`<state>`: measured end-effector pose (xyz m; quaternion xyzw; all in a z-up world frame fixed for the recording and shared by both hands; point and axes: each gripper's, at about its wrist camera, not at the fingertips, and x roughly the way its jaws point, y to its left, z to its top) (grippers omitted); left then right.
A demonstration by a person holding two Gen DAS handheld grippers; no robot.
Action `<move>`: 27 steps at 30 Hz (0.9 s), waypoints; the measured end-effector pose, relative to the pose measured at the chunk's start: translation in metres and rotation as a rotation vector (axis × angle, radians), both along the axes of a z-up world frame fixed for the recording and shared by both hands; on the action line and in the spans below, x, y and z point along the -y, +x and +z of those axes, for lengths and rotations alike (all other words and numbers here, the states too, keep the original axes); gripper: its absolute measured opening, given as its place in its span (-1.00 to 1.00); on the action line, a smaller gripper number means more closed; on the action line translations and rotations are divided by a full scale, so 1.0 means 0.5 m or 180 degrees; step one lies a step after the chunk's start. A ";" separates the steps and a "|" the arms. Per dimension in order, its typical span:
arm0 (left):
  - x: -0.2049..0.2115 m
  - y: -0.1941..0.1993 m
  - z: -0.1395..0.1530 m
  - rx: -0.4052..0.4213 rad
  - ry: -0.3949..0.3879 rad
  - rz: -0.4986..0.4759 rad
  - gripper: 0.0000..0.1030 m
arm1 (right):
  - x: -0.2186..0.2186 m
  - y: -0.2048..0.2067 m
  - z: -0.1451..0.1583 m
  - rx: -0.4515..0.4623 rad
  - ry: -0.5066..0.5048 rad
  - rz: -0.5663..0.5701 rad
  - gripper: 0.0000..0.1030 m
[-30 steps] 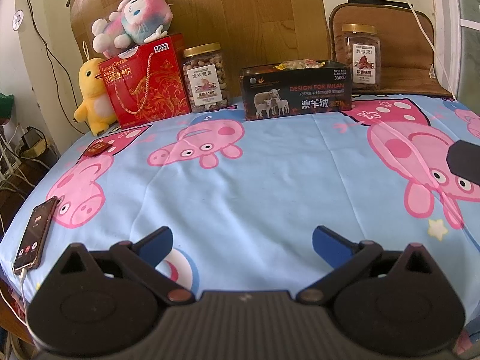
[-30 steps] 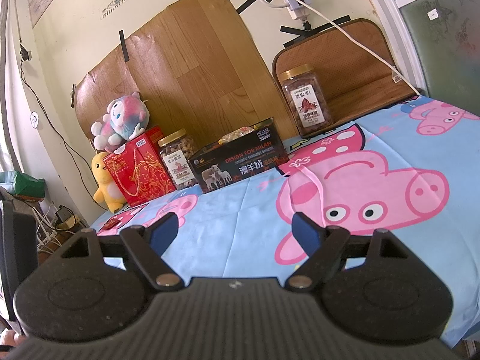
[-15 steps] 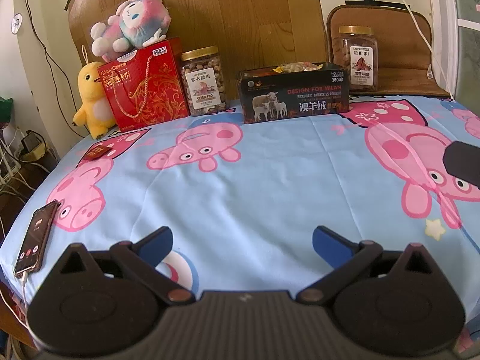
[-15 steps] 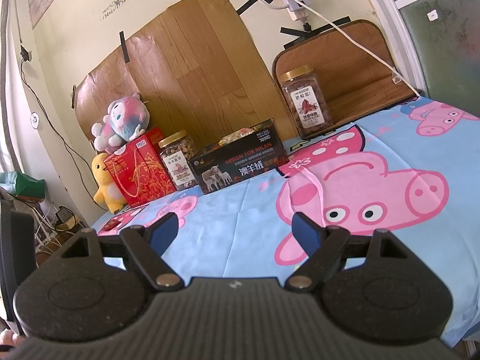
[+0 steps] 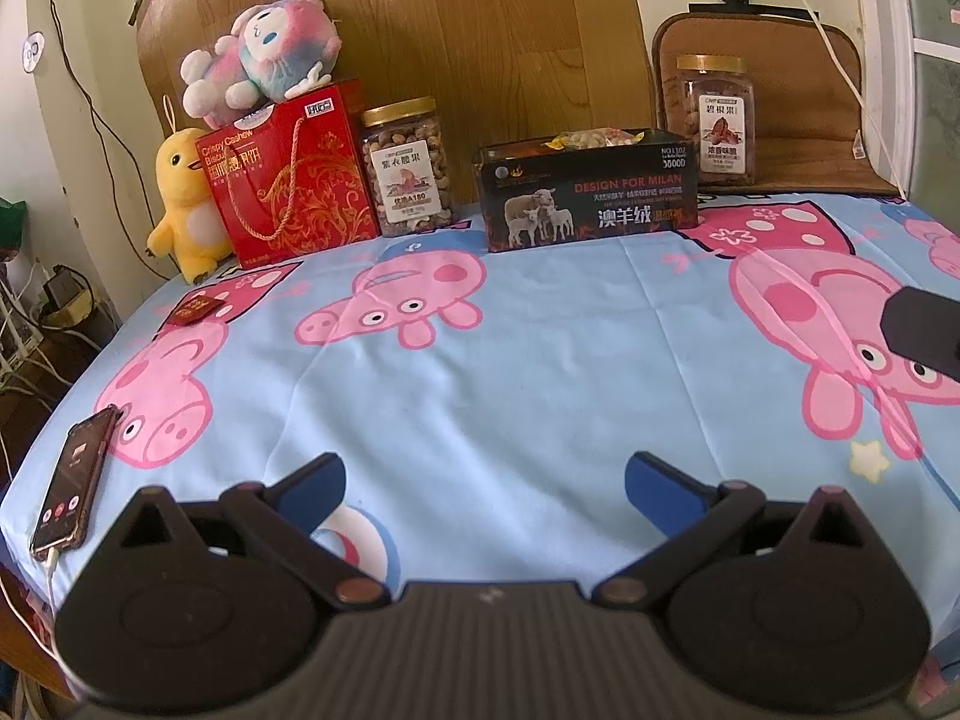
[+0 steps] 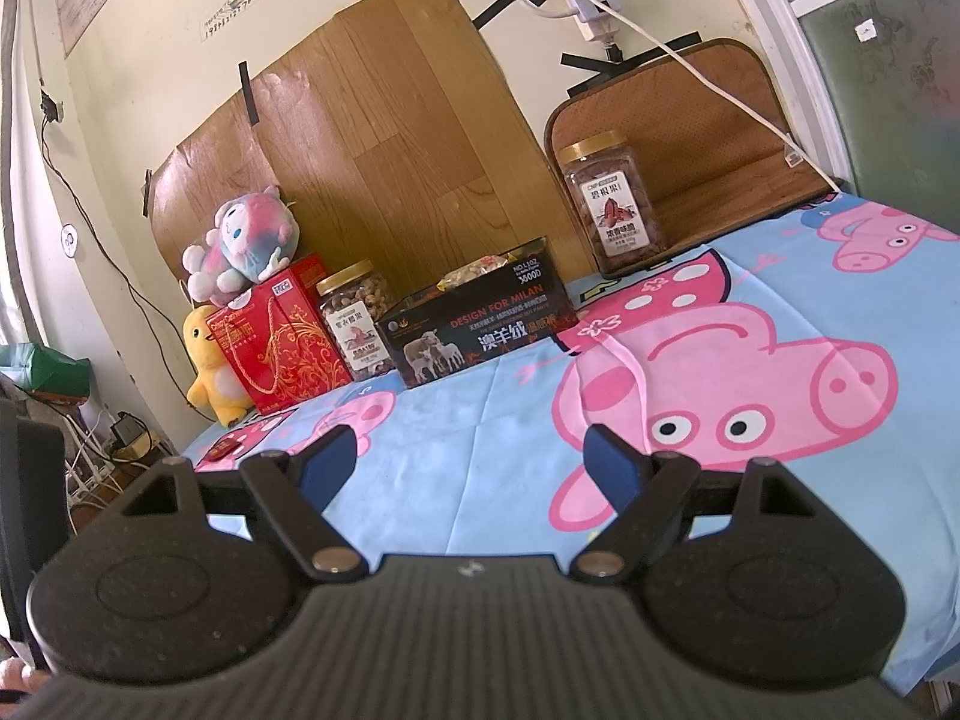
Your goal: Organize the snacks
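Note:
Along the back of the table stand a red cashew biscuit box (image 5: 288, 177), a nut jar with a gold lid (image 5: 407, 167), a black open box holding snack packets (image 5: 588, 195) and a second nut jar (image 5: 717, 120) at the right. The same row shows in the right wrist view: red box (image 6: 276, 339), jar (image 6: 357, 318), black box (image 6: 480, 324), right jar (image 6: 612, 201). A small red packet (image 5: 195, 309) lies at the left. My left gripper (image 5: 483, 480) and right gripper (image 6: 474, 462) are open and empty, near the front edge.
A phone (image 5: 75, 480) on a cable lies at the front left edge. A yellow duck toy (image 5: 183, 204) and a pink plush (image 5: 264, 63) sit by the red box. The table wears a blue pig-print cloth (image 5: 480, 372). A brown mat (image 6: 690, 120) leans behind the right jar.
The left gripper has drifted slightly, so the back row sits a little lower and left in its view. The right gripper has hardly moved. Both stay open.

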<state>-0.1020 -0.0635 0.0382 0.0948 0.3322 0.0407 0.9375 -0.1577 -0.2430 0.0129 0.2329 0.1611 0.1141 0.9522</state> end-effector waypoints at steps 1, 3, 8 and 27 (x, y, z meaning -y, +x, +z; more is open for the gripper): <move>0.000 -0.001 0.001 0.0004 0.0001 0.0000 1.00 | 0.000 0.000 0.000 0.0000 -0.0001 0.0000 0.65; -0.001 -0.001 0.002 0.0013 0.0003 -0.0001 1.00 | 0.000 -0.001 0.000 0.0003 -0.0002 -0.0001 0.65; 0.000 -0.001 0.003 0.0019 0.0013 0.0003 1.00 | 0.000 0.000 0.001 0.0000 0.0001 -0.0003 0.65; -0.002 -0.001 0.006 0.0017 0.0005 0.0000 1.00 | 0.001 -0.001 0.001 0.0009 0.0002 -0.0010 0.65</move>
